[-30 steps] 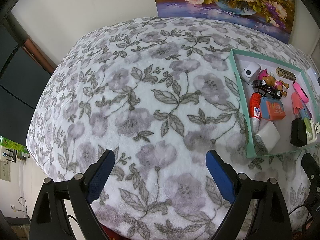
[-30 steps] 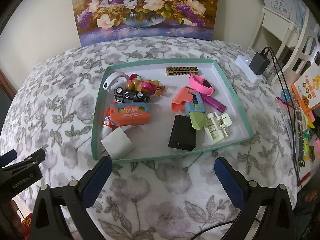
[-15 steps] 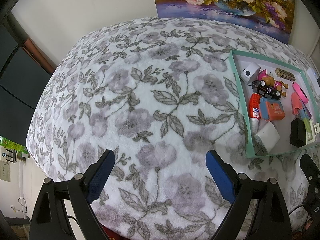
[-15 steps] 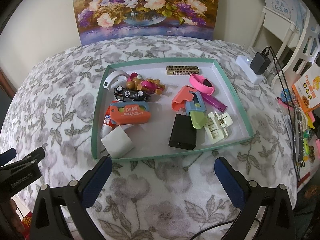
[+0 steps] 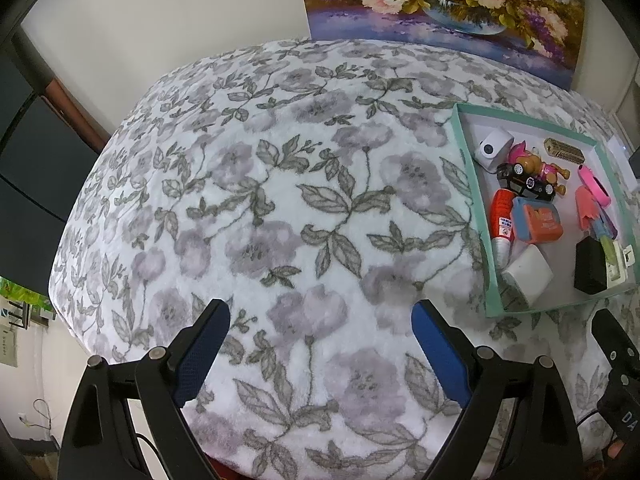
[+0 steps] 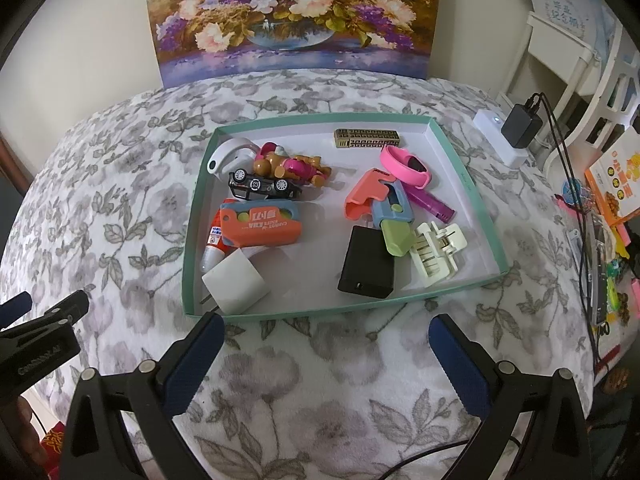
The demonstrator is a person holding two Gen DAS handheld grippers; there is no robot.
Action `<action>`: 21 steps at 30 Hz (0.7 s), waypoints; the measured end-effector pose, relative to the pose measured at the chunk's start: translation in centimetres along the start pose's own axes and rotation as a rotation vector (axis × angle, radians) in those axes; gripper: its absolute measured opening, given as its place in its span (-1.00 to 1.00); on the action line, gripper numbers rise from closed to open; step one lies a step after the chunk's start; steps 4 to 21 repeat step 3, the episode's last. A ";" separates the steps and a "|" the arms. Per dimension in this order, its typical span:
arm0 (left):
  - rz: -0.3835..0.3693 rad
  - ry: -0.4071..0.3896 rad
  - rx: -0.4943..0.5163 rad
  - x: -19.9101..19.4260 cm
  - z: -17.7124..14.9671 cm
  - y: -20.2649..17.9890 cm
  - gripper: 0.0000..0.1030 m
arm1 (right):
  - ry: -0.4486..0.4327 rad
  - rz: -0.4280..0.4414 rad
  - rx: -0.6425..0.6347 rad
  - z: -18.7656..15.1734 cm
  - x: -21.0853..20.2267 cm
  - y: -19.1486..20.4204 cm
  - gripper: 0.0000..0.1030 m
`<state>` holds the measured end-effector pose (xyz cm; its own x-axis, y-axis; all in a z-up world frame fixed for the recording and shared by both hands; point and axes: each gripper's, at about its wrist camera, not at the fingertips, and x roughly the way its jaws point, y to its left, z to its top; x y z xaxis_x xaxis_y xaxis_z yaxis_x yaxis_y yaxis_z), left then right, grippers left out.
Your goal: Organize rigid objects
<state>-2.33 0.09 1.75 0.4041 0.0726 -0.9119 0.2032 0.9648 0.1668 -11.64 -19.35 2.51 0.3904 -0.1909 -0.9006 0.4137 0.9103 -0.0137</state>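
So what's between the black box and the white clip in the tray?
The right wrist view shows a green piece lying between the black box and the white clip, overlapping the box's top corner.

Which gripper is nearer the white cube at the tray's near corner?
Right. The right gripper hangs open just short of the tray, its left finger close to the white cube. The left gripper is open over bare blanket, well off to the cube's left.

Cluttered teal tray (image 6: pixel 464 168) on floral blanket (image 6: pixel 120 208)
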 end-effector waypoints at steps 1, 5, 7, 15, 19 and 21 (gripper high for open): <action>-0.001 0.000 -0.001 0.0 0.0 0.0 0.80 | 0.000 0.000 0.000 -0.1 0.0 0.0 1.00; -0.003 0.003 0.000 0.0 0.0 -0.1 0.80 | 0.001 0.000 0.000 -0.1 0.0 0.0 1.00; -0.003 0.003 0.000 0.0 0.0 -0.1 0.80 | 0.001 0.000 0.000 -0.1 0.0 0.0 1.00; -0.003 0.003 0.000 0.0 0.0 -0.1 0.80 | 0.001 0.000 0.000 -0.1 0.0 0.0 1.00; -0.003 0.003 0.000 0.0 0.0 -0.1 0.80 | 0.001 0.000 0.000 -0.1 0.0 0.0 1.00; -0.003 0.003 0.000 0.0 0.0 -0.1 0.80 | 0.001 0.000 0.000 -0.1 0.0 0.0 1.00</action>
